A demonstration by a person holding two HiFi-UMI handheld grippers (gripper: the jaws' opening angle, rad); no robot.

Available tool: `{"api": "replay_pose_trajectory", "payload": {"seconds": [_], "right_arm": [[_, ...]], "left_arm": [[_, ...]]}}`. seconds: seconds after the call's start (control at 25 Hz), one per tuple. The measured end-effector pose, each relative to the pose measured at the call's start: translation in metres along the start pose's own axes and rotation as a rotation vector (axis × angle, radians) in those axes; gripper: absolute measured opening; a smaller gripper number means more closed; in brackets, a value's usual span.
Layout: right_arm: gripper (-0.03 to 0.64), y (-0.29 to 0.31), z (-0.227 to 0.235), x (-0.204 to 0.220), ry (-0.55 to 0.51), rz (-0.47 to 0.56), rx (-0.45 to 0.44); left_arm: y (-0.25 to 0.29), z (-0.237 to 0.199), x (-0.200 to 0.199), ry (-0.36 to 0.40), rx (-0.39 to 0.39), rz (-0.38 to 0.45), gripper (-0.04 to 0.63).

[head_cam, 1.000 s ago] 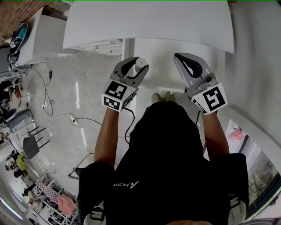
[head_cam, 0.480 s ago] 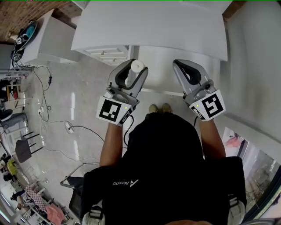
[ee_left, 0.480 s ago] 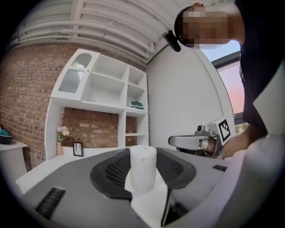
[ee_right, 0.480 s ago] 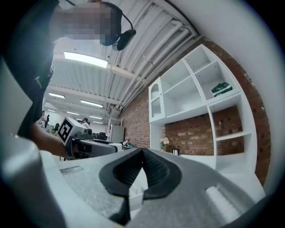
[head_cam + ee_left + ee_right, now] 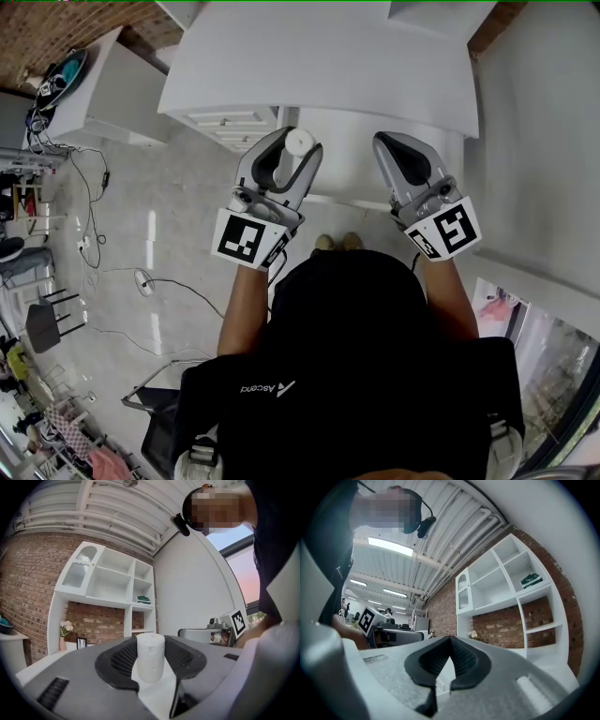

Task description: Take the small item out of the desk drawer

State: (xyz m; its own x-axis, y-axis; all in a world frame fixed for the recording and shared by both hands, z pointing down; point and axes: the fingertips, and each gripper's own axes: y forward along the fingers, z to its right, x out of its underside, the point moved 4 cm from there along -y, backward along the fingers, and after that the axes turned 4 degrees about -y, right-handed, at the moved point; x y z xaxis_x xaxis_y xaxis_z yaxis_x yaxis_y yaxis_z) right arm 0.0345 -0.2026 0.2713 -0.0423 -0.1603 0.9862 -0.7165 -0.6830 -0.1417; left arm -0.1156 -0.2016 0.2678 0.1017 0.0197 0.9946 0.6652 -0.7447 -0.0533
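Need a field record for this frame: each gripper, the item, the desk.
left gripper: shut on white cylinder, which stands upright between the jaws
right gripper: shut, nothing between the jaws
item location: in the left gripper, held in the air
desk: white top, ahead of both grippers
drawer state: cannot tell

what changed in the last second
The left gripper, shut on the white roll, seems to have risen slightly toward the head camera, since it looks longer there. The right gripper barely moved. Unchanged: the roll is held, the right gripper is shut and empty, and both hang in front of the desk.
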Motion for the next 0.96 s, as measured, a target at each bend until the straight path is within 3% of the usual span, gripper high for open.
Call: {"api": "replay_pose_trajectory", "payload": {"seconds": [0.96], "right_arm": [[-0.002, 0.006, -0.017, -0.002, -0.011, -0.007, 0.017]], "left_arm": [[-0.011, -0.007, -0.015, 0.005, 0.039, 0.007, 0.175]]}}
